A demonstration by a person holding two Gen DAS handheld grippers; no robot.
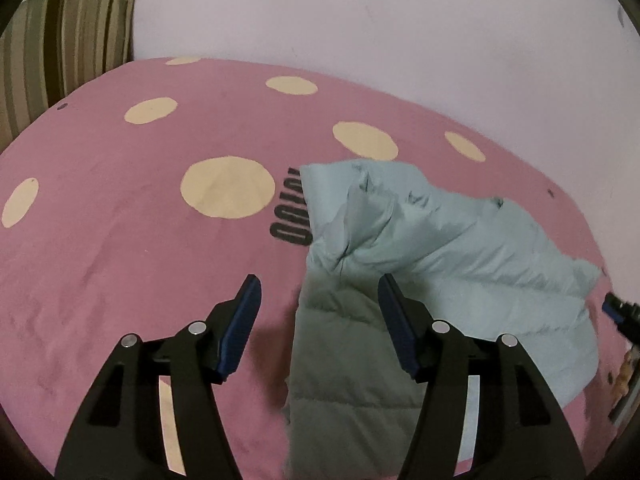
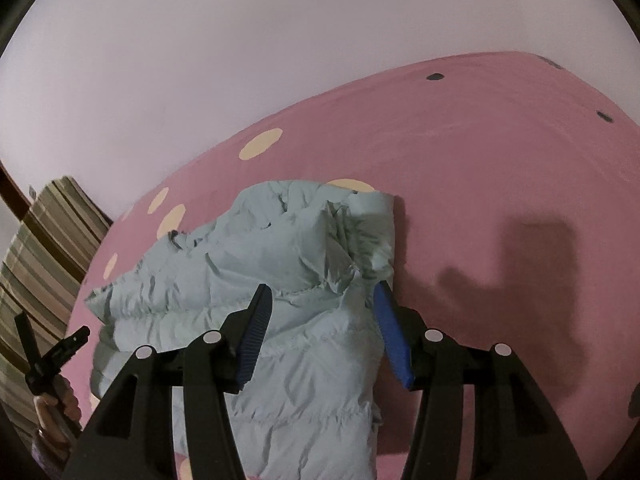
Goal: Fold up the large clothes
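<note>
A pale blue-green quilted puffer jacket (image 1: 432,248) lies folded and bunched on a pink bed cover (image 1: 120,248). My left gripper (image 1: 318,284) is open and empty, hovering over the jacket's near left edge. In the right wrist view the jacket (image 2: 280,280) fills the middle, lying on the pink cover (image 2: 500,168). My right gripper (image 2: 322,292) is open and empty above the jacket's right side. The left gripper (image 2: 74,338) shows at the far left of that view, and the right gripper's tip (image 1: 618,306) shows at the right edge of the left wrist view.
The pink cover has cream dots (image 1: 228,188) and dark lettering (image 1: 290,236) beside the jacket. A striped pillow (image 1: 60,48) leans at the back left by a pale wall (image 1: 400,20). It also shows in the right wrist view (image 2: 44,248).
</note>
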